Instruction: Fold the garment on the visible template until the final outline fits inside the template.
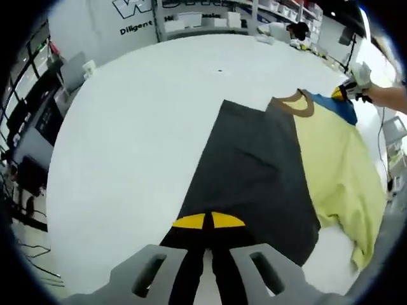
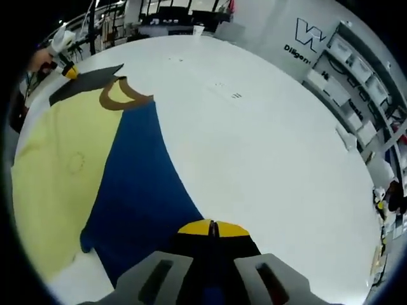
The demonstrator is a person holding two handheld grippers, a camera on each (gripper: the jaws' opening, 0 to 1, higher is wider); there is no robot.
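Observation:
A colour-block shirt lies flat on the white table (image 1: 140, 133). It has a dark grey panel (image 1: 254, 171), a pale yellow middle (image 1: 337, 171), a blue panel (image 1: 341, 107) and a brown collar (image 1: 296, 107). My left gripper (image 1: 208, 221) is shut on the near edge of the grey panel, yellow tips together. The right gripper (image 1: 343, 93) pinches the blue side at the far right. In the right gripper view, my right gripper (image 2: 213, 228) is shut on the blue panel (image 2: 140, 184), beside the yellow part (image 2: 57, 171). The left gripper (image 2: 68, 71) holds the grey corner (image 2: 82, 79).
A person's hand (image 1: 388, 96) holds the right gripper. Shelves with boxes (image 1: 210, 19) line the far wall, and more shelving (image 2: 356, 70) stands past the table's edge. Dark equipment (image 1: 38, 121) stands off the table's left side. Bare white tabletop (image 2: 267, 146) spreads beside the shirt.

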